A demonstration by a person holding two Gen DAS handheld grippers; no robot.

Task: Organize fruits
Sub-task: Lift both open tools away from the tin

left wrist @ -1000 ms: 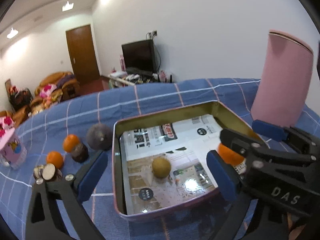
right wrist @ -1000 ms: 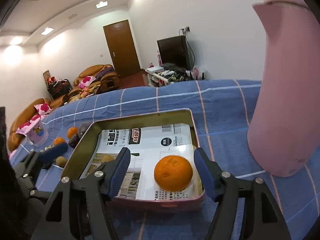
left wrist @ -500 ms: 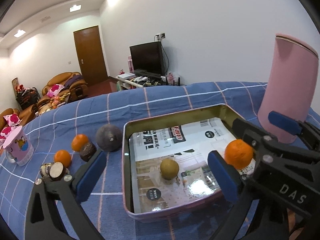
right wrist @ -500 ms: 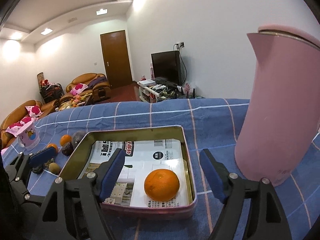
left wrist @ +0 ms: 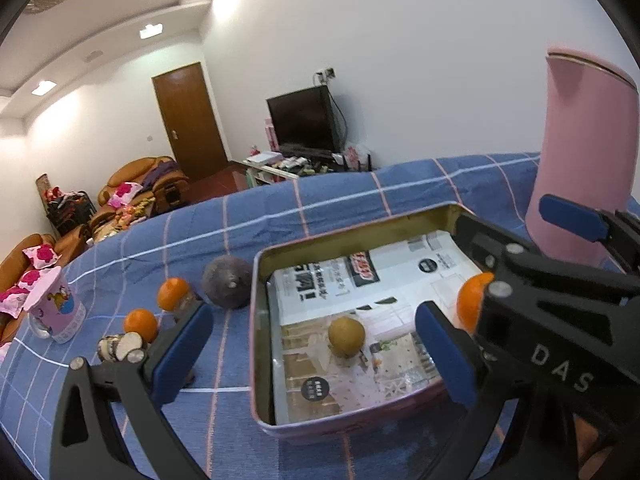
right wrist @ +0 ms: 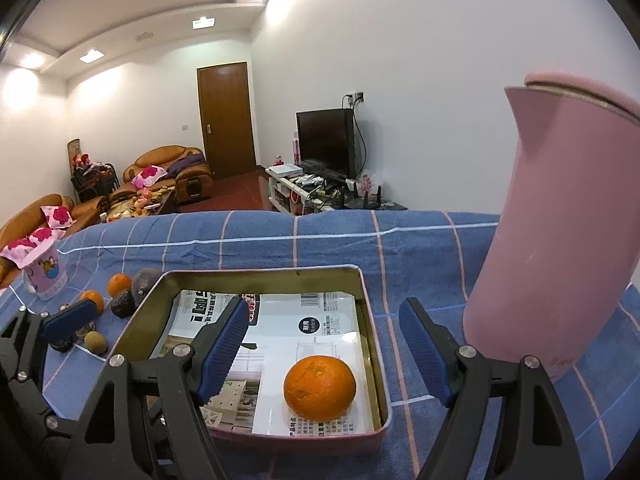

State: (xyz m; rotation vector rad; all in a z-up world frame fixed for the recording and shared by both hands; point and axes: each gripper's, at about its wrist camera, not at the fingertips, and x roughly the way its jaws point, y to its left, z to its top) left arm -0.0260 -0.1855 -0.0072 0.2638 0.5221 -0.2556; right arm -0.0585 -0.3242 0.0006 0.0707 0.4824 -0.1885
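Right wrist view shows the right gripper [right wrist: 326,346] higher and farther back than a second ago: the large orange [right wrist: 319,387], which then sat level between its blue pads, now lies below and ahead of them on the printed paper in the near right corner of the tin tray [right wrist: 370,308]. Its jaws are spread wide, holding nothing and touching nothing. The pink jug [right wrist: 568,240] stands on the blue checked cloth [right wrist: 320,236] just right of the tray, apart from it. In the left wrist view the camera has also risen and drawn back, so more of the tray's near wall shows. The left gripper [left wrist: 314,354] is likewise wide open and empty, one pad over the cloth left of the tray, the other above the tray's interior. A small brownish-yellow fruit [left wrist: 346,337] rests on the paper mid-tray. Left of the tray, two small oranges [left wrist: 173,293], a dark round fruit [left wrist: 227,282] and a cut piece [left wrist: 120,346] lie on the cloth, with a pink cup [left wrist: 54,308] farther left.
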